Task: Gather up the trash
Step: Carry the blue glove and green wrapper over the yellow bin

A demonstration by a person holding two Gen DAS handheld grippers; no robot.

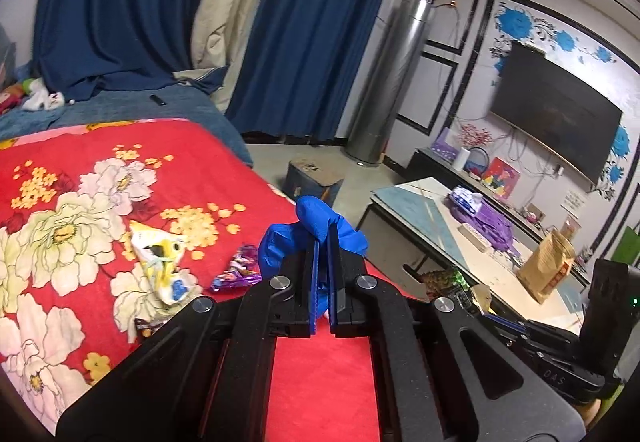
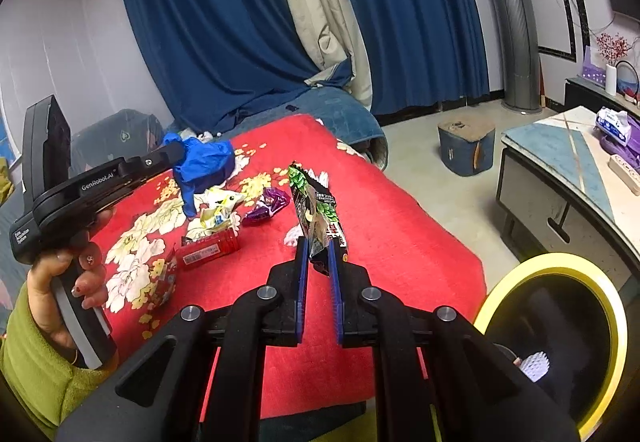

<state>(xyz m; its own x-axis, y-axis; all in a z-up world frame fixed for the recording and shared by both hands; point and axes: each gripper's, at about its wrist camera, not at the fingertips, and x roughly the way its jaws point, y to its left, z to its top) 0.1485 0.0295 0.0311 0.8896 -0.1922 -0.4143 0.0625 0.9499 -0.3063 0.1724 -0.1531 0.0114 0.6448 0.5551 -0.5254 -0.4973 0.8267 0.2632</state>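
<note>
Above the red floral blanket [image 2: 400, 226], your left gripper [image 1: 323, 242] is clenched on a crumpled blue glove [image 1: 312, 230], and your right gripper [image 2: 318, 254] pinches a green-and-black snack wrapper [image 2: 316, 209]. Carry both across to the yellow-rimmed bin [image 2: 608, 306] at your right, and let go only once each piece hangs over its mouth. A yellow-white wrapper [image 1: 160, 262], a purple wrapper [image 1: 240, 274] and a red packet [image 2: 208, 248] remain on the blanket.

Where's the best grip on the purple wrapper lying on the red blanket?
Probably the twisted end of the purple wrapper, coming from above with fingers across its long axis. It lies flat and crumpled on the red blanket, apart from the yellow-white wrapper beside it, so a top-down pinch looks clear.
</note>
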